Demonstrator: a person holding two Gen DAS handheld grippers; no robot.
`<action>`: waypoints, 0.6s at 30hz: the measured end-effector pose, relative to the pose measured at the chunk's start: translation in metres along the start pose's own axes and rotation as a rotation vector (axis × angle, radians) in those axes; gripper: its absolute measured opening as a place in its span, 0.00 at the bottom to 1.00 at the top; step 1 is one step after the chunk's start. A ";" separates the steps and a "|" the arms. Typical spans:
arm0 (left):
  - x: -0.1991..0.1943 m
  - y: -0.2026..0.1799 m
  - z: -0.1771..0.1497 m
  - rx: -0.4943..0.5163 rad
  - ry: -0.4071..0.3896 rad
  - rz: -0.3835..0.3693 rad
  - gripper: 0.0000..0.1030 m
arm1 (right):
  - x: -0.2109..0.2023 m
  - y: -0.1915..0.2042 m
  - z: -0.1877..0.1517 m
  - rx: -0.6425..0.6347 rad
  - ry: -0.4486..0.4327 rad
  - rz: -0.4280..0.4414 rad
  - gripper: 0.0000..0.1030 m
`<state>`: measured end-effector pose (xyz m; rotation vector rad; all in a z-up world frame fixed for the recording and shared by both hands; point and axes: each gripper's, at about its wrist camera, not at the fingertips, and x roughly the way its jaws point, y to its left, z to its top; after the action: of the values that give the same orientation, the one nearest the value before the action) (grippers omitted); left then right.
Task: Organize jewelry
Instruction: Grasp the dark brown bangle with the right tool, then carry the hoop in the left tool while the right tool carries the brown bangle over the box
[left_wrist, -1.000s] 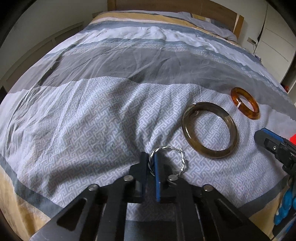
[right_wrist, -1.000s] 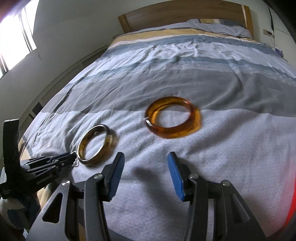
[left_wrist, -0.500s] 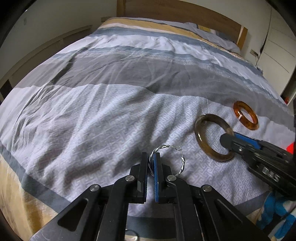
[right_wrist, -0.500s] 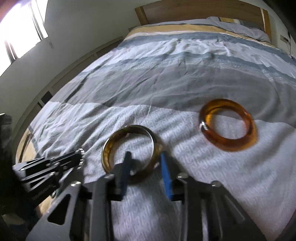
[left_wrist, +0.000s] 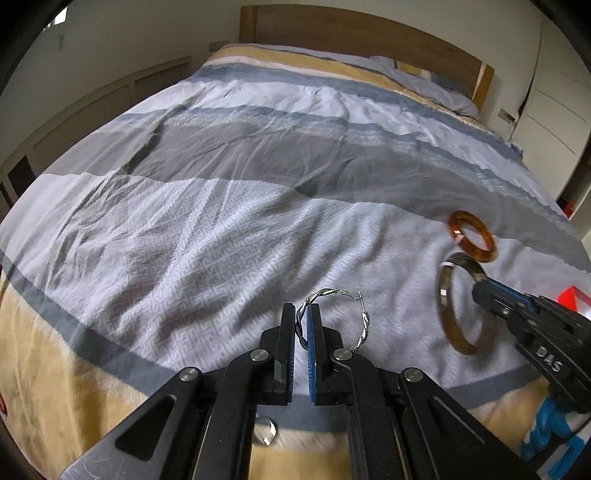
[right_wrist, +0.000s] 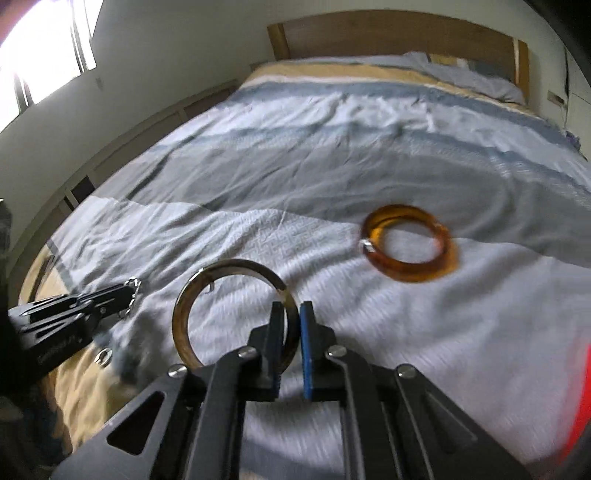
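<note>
Both jaws clamped: left gripper (left_wrist: 302, 326) on twisted silver wire hoop (left_wrist: 332, 317), right gripper (right_wrist: 291, 328) on brown translucent bangle (right_wrist: 236, 314).
Either thin rim could slip from my narrow pinch and drop onto the bed (left_wrist: 221, 221).

The left gripper (left_wrist: 302, 325) is clamped on a twisted silver hoop (left_wrist: 334, 317), which stands up above the bedspread (left_wrist: 221, 236). At the right, the right gripper (left_wrist: 484, 291) pinches a brown bangle (left_wrist: 448, 314) by its far rim, tilted up off the cloth. Just beyond it an amber bangle (left_wrist: 472, 236) lies flat. A small ring (left_wrist: 266, 435) lies on the yellow band below the left gripper. A wooden headboard (left_wrist: 362, 40) stands at the far end.
</note>
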<state>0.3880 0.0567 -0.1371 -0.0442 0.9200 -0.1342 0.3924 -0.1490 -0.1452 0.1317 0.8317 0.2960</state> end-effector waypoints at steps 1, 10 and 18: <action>-0.005 -0.004 -0.001 0.007 -0.003 -0.003 0.06 | -0.010 -0.003 -0.002 0.005 -0.009 -0.001 0.07; -0.049 -0.067 -0.013 0.072 -0.025 -0.061 0.06 | -0.113 -0.047 -0.027 0.084 -0.093 -0.074 0.07; -0.073 -0.178 -0.026 0.178 -0.027 -0.177 0.06 | -0.193 -0.133 -0.055 0.139 -0.123 -0.208 0.07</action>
<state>0.3068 -0.1092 -0.0781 0.0377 0.8738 -0.3786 0.2570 -0.3355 -0.0761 0.1899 0.7366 0.0335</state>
